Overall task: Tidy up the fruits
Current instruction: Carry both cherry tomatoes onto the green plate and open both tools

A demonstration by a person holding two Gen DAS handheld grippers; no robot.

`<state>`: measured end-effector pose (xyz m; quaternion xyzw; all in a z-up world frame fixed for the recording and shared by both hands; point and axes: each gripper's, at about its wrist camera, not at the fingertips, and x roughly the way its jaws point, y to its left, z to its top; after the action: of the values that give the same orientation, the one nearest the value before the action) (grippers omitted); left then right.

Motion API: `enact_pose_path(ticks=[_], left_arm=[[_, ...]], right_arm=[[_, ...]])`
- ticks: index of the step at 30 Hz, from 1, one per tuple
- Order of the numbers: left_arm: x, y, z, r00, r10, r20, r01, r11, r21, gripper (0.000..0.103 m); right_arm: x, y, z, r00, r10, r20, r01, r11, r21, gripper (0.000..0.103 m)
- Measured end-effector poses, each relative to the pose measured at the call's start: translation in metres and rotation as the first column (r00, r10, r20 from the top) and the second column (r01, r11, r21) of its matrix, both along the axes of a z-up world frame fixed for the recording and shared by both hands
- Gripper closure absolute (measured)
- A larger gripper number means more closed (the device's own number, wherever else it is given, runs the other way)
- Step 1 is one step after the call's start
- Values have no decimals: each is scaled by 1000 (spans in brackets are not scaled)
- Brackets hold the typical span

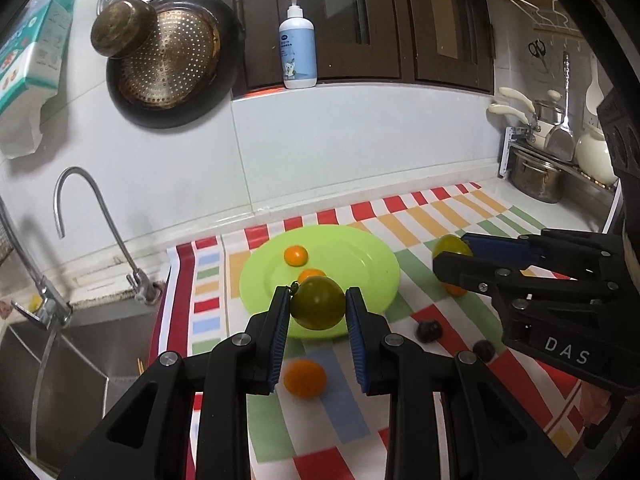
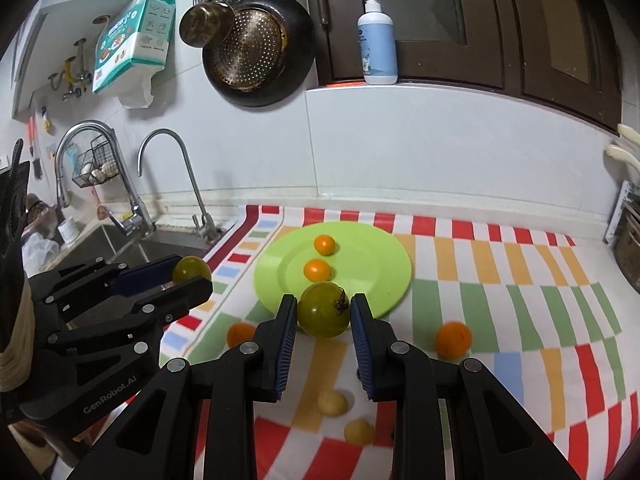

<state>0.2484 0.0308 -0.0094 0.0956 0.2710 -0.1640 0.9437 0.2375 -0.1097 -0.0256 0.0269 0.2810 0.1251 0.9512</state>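
Each tool clamps a smooth, round, olive-green fruit between ribbed blue pads set in matte black fingers: the left tool (image 1: 318, 308) holds one green fruit (image 1: 318, 303) over the near rim of the plate, and the right tool (image 2: 324, 312) holds another green fruit (image 2: 323, 310) with a dark, dried stem scar. A glossy lime-green plate (image 2: 372, 256) lies on the bench, on a cloth (image 2: 520, 280) checked in red, orange, green and pale blue, and carries two small shiny orange fruits (image 2: 324, 245) (image 2: 317, 270). Another orange fruit (image 2: 453, 338) sits on the cloth, right of the plate. Only the right wrist view shows two pale yellow, matte balls (image 2: 333, 403) near the camera, and a wire basket by the tall tap. Only the left wrist view shows two dark, purplish fruits (image 1: 429, 330) on the cloth and a rack of steel pots (image 1: 536, 176) at the far right. Perforated metal pans (image 1: 168, 60) hang on the tiled wall beside a pump bottle (image 1: 297, 54). The right tool's body reads "DAS", the left's "GenRobot.AI".
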Motion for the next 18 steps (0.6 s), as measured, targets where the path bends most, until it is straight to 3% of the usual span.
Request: enact_pose_path(ticks=[12, 18], left_arm=[[52, 1, 4, 999, -45, -24, 46, 999, 22, 75], [83, 3, 0, 997, -66, -47, 67, 997, 27, 75]], right_arm=[[57, 6, 16, 1000, -27, 12, 27, 999, -31, 74], [90, 12, 13, 1000, -20, -23, 19, 999, -41, 74]])
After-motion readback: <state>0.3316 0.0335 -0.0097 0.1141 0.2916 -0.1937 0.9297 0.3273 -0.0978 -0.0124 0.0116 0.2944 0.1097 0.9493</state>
